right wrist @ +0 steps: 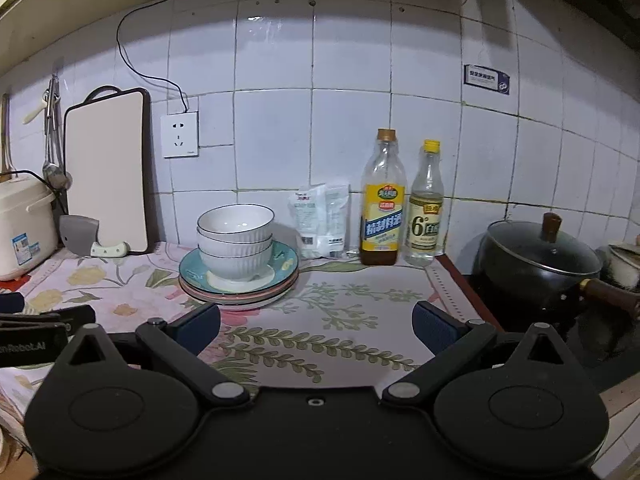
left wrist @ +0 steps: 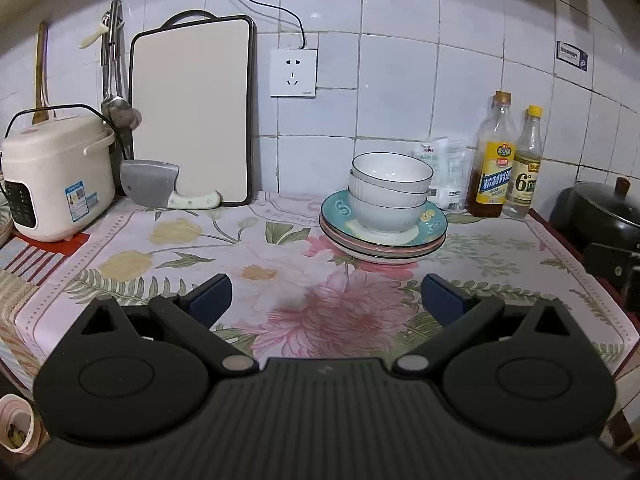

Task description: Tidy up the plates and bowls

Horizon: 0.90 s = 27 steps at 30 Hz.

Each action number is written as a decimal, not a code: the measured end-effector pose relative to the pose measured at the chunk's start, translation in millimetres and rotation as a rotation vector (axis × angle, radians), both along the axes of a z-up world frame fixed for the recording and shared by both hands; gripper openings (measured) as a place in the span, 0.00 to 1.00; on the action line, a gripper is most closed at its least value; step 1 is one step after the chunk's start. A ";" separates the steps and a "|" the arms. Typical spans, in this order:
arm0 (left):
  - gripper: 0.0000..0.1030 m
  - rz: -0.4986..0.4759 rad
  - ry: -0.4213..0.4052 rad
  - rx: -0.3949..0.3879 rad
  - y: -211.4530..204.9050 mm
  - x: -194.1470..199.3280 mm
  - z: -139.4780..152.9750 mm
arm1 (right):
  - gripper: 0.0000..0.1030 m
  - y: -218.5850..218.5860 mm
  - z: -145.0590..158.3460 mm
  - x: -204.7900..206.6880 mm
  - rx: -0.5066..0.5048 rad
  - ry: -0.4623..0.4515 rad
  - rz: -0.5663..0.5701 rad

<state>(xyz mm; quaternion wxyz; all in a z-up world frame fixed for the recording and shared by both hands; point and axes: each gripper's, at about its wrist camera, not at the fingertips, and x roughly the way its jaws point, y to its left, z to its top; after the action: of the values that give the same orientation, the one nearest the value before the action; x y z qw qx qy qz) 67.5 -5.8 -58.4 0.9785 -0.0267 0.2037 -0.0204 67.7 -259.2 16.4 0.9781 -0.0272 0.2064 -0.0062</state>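
- Both tools are just hovering low over the floral tabletop [left wrist: 280, 216]: left tool [left wrist: 326, 300] spread wide, nothing in it; right tool [right wrist: 316, 326] same deal, spread and empty.
- Three white bowls [left wrist: 390, 190] sit nested on a stack of plates [left wrist: 382, 242], teal one on top, near the tiled wall.
- Two bottles [right wrist: 402, 204] stand just right of the stack, cutting board [left wrist: 192, 108] left.
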 end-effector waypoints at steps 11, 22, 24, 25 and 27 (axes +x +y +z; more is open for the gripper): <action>1.00 0.003 -0.007 0.014 -1.9 -10.1 2.5 | 1.00 3.5 0.4 -15.2 -0.049 -0.033 -0.025; 1.00 0.005 -0.007 0.026 -2.5 -15.5 2.4 | 1.00 9.3 -1.9 -22.6 -0.077 -0.075 -0.029; 1.00 0.006 -0.006 0.027 -2.9 -16.6 2.5 | 1.00 10.3 -1.9 -23.8 -0.076 -0.081 -0.022; 1.00 0.006 -0.007 0.027 -2.9 -16.6 2.4 | 1.00 10.4 -1.8 -23.3 -0.075 -0.081 -0.020; 1.00 0.006 -0.007 0.029 -2.7 -17.2 2.3 | 1.00 10.8 -1.7 -23.6 -0.072 -0.083 -0.016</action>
<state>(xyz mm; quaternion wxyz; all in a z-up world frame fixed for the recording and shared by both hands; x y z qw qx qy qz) 50.3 -8.5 -56.1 0.9795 -0.0131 0.2004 -0.0149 44.1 -248.5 14.7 0.9841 -0.0605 0.1656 -0.0225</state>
